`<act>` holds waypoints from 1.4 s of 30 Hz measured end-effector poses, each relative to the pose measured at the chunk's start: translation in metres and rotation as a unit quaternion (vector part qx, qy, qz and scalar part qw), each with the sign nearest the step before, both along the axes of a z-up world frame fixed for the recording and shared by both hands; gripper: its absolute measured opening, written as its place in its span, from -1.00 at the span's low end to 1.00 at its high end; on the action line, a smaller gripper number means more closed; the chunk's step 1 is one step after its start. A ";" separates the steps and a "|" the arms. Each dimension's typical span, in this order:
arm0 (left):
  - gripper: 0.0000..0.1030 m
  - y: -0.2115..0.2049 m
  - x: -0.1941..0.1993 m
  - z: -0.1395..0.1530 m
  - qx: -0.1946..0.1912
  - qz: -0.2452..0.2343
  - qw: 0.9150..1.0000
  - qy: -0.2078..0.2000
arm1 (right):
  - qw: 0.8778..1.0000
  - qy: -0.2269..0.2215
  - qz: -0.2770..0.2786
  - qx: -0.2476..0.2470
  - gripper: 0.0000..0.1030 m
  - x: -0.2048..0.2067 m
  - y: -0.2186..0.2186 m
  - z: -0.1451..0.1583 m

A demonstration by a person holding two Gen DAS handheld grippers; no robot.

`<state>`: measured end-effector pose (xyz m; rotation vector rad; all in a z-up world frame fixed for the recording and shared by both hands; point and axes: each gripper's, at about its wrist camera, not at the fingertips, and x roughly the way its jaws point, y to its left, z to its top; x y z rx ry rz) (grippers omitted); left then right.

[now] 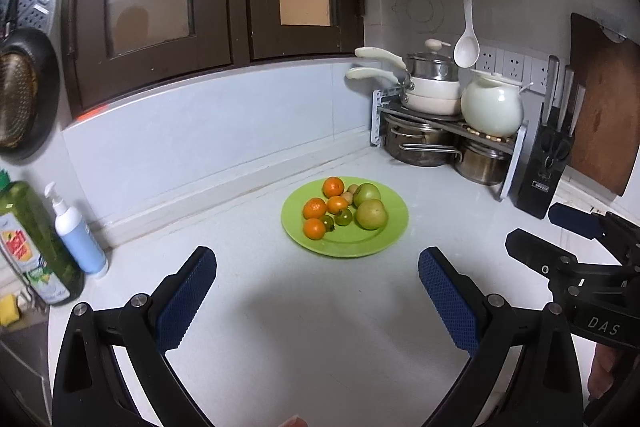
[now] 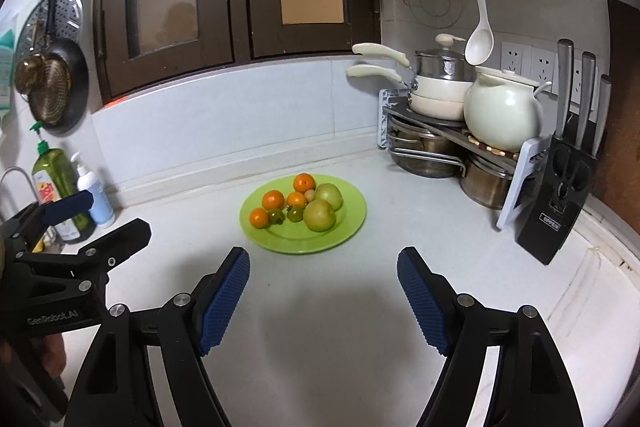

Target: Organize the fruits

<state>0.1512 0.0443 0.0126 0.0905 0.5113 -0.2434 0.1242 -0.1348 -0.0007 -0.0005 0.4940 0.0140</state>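
A green plate (image 1: 352, 243) sits on the white counter and holds all the fruit. On it are several oranges (image 1: 315, 208), two pale green round fruits (image 1: 371, 213) and two small green tomatoes (image 1: 343, 217). My left gripper (image 1: 318, 259) is open and empty, hovering short of the plate's near rim. My right gripper (image 2: 323, 259) is also open and empty, just in front of the same plate (image 2: 304, 241) with its oranges (image 2: 273, 199). Each gripper shows in the other's view: the right gripper (image 1: 548, 229) at the right edge, the left gripper (image 2: 110, 215) at the left edge.
A rack with stacked pots (image 1: 436, 99) and a white ceramic jar (image 1: 491, 105) fills the back right corner, next to a black knife block (image 1: 546, 167) and a wooden board (image 1: 604, 115). A green bottle (image 1: 32, 247) and a pump bottle (image 1: 78, 231) stand at the left. Pans hang on the left wall.
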 end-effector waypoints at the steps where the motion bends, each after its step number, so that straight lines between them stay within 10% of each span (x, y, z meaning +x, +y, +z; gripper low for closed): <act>1: 1.00 -0.001 -0.005 0.000 -0.003 0.002 1.000 0.000 | 1.000 0.000 0.003 0.000 0.49 -0.004 -0.002 0.001; 42: 1.00 -0.038 -0.138 0.009 0.004 0.076 0.996 -0.040 | 0.997 -0.009 0.071 0.000 0.56 -0.115 -0.045 0.001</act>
